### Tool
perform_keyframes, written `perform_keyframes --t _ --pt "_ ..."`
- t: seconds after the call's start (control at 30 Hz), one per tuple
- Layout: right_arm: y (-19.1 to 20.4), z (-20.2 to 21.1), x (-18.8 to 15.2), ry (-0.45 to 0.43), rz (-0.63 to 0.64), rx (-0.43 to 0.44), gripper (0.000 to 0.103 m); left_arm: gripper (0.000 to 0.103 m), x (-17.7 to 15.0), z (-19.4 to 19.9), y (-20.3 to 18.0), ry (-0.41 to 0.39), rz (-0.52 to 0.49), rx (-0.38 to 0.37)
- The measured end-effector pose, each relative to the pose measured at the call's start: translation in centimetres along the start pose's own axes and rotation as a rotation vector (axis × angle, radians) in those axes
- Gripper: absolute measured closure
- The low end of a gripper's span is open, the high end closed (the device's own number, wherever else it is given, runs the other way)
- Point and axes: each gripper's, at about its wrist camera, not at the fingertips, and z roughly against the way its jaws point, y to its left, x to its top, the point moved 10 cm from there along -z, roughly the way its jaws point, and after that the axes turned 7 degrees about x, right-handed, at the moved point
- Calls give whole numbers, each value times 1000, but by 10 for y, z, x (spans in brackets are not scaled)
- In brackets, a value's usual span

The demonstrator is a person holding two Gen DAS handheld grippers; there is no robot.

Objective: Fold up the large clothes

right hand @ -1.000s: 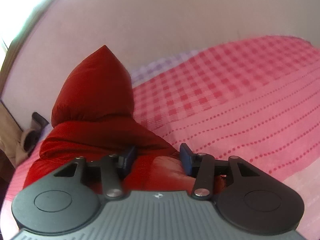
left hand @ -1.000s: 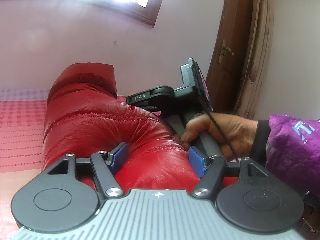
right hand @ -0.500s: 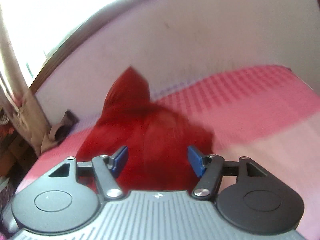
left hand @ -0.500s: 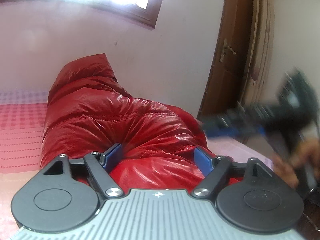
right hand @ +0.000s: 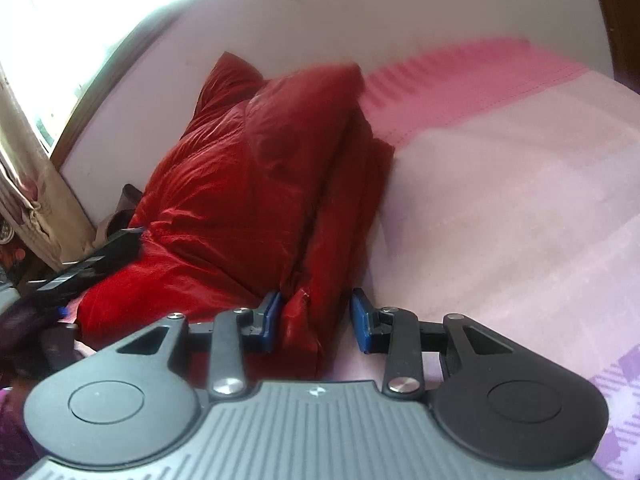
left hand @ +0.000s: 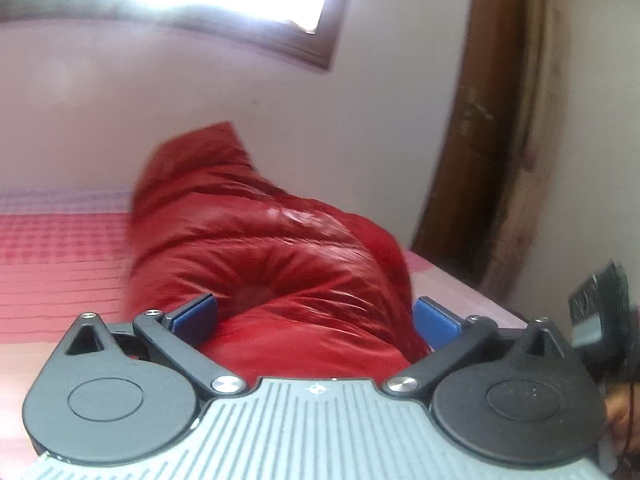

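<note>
Red puffer jacket (left hand: 280, 264) on bed (right hand: 500, 184), betw. wide-open left tool (left hand: 316, 316) pads.

jacket (left hand: 280, 256): glossy red, centre frame | bed cover (right hand: 500, 184): pale pink at right, pink-red checks and dotted stripes toward the upper right | left hand-held gripper (left hand: 316, 316): black arms, blue pads, grey ribbed body | wall (left hand: 360, 112): off-white | window frame (left hand: 280, 40): dark brown, upper left | door (left hand: 480, 140): brown, right
</note>
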Motion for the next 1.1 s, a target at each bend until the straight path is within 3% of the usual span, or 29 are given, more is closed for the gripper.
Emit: perform_keyframes --t 0.13,0.37,1.1 --pt "1 9 -4 -4 4 0 68 0 10 -1 20 65 -16 130" --pt "4 7 -5 -8 19 -24 64 0 13 -16 53 153 -56 237" --pt "-2 7 0 2 -7 -32 41 0 9 -32 47 177 -127 230"
